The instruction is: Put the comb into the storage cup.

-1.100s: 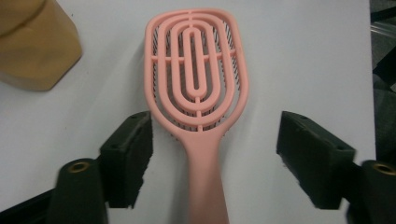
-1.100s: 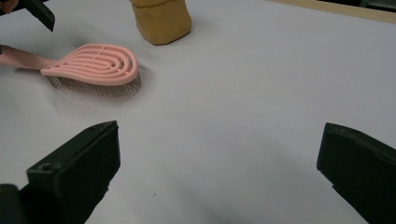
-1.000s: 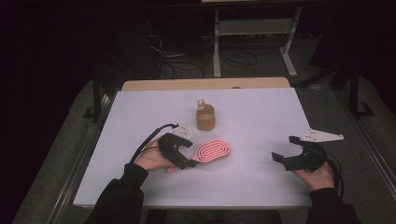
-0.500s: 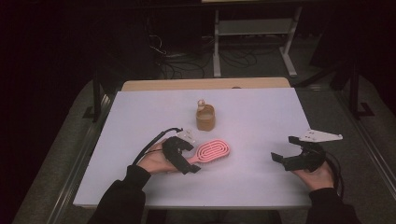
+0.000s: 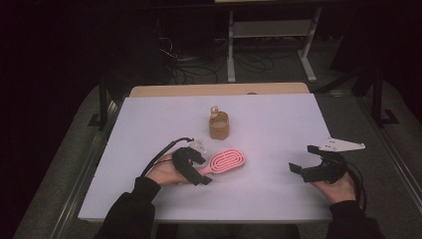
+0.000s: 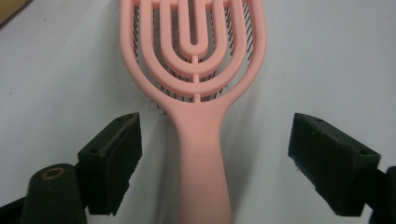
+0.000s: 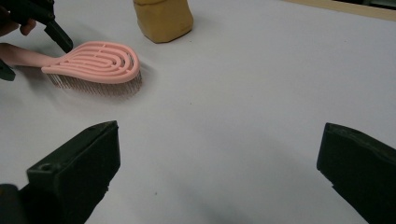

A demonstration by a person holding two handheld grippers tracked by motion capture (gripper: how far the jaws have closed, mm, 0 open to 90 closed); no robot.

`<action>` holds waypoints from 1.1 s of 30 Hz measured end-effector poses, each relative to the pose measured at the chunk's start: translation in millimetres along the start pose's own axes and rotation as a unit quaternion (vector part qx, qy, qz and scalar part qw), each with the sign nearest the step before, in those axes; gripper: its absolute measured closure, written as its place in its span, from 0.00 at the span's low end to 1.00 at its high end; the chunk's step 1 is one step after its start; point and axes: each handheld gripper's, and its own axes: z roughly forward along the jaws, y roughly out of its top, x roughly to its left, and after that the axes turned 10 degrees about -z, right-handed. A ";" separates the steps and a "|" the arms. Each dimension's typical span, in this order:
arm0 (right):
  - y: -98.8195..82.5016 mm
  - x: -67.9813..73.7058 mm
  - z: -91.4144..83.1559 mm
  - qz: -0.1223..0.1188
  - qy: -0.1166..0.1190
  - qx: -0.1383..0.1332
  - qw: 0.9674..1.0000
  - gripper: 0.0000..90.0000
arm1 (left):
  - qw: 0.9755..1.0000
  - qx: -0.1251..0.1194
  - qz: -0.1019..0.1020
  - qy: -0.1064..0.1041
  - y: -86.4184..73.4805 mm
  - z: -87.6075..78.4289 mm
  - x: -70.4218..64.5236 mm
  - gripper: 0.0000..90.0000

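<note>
The left gripper (image 6: 212,154) has slid forward, its spread jaws now straddling the pink hairbrush (image 6: 198,88) handle at lower centre. The right gripper (image 5: 307,161) stays gaping at lower right

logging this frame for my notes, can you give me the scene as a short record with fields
surface: white table
hairbrush: pink vented hairbrush, bristles down on the table
brush handle: lies between the open jaws of the left gripper, not yet clamped
left gripper: open, straddling the handle
right gripper: open, holding nothing, off to the right
other item: tan container standing behind the brush
</note>
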 end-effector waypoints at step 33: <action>0.1 0.0 0.5 -0.002 0.002 0.002 1.000 0.00 | 0.998 0.016 0.039 0.049 -0.3 6.8 -3.6 0.78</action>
